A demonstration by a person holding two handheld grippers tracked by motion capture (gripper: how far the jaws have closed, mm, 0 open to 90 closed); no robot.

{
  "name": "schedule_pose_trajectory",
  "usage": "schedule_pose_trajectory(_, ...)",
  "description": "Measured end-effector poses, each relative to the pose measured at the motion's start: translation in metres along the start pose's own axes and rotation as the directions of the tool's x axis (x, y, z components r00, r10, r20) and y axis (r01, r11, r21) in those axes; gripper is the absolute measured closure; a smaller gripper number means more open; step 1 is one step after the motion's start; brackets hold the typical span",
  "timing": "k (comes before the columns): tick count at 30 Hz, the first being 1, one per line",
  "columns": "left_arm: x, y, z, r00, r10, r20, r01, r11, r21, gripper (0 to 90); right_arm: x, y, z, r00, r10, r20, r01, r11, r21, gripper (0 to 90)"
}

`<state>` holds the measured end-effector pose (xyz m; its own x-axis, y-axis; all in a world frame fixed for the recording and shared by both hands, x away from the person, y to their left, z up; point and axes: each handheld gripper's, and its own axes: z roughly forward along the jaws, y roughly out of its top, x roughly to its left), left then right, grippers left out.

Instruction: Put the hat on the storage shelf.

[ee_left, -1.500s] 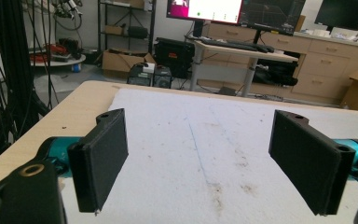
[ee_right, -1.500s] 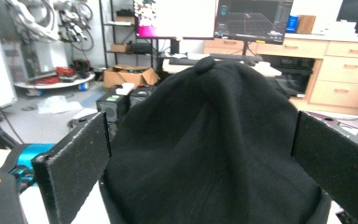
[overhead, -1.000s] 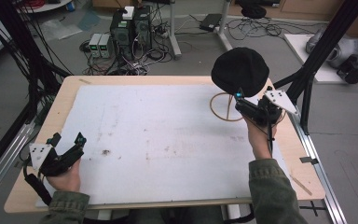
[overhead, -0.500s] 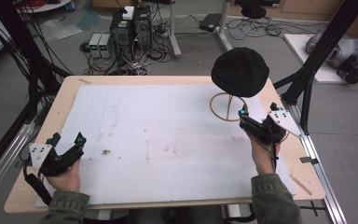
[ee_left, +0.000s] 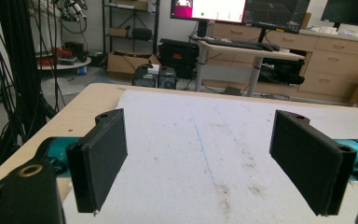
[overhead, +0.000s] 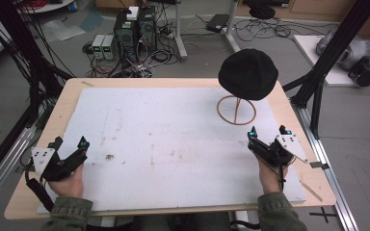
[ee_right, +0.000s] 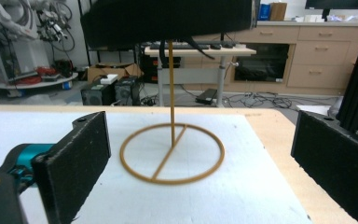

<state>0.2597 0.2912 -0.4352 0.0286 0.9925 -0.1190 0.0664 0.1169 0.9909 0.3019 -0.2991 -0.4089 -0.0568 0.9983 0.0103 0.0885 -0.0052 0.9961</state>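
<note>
A black hat (overhead: 248,73) sits on top of a thin wooden stand whose ring base (overhead: 236,109) rests on the white mat at the far right of the table. My right gripper (overhead: 268,134) is held just short of that base, open, with nothing between its jaws. In the right gripper view the stand's pole (ee_right: 171,93) and ring (ee_right: 172,154) show between the spread jaws of the gripper (ee_right: 201,122), and the hat (ee_right: 168,18) hangs above. My left gripper (overhead: 70,143) rests open at the near left, its jaws (ee_left: 199,116) wide apart over bare mat.
A white mat (overhead: 173,144) with a few brown stains covers most of the wooden table (overhead: 72,91). A black frame post (overhead: 318,96) stands off the right edge. Computer boxes (overhead: 135,26) and cables lie on the floor beyond the far edge.
My right gripper has drawn back from the hat stand toward the near edge of the table. The left gripper has stayed where it was.
</note>
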Motion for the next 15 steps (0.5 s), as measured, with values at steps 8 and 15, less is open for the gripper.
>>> schedule_pose_trajectory(8,-0.001,0.0,0.0,1.0,0.003,0.003,-0.003,1.0,0.003,19.1,-0.003,-0.014,-0.006,0.9999,-0.001,0.013,0.001,1.0,-0.004,3.6)
schedule_pose_trajectory(15,-0.001,0.0,0.0,1.0,0.004,0.004,-0.004,1.0,0.003,19.1,-0.001,-0.017,-0.007,0.9998,0.02,0.006,-0.02,1.0,0.006,3.6)
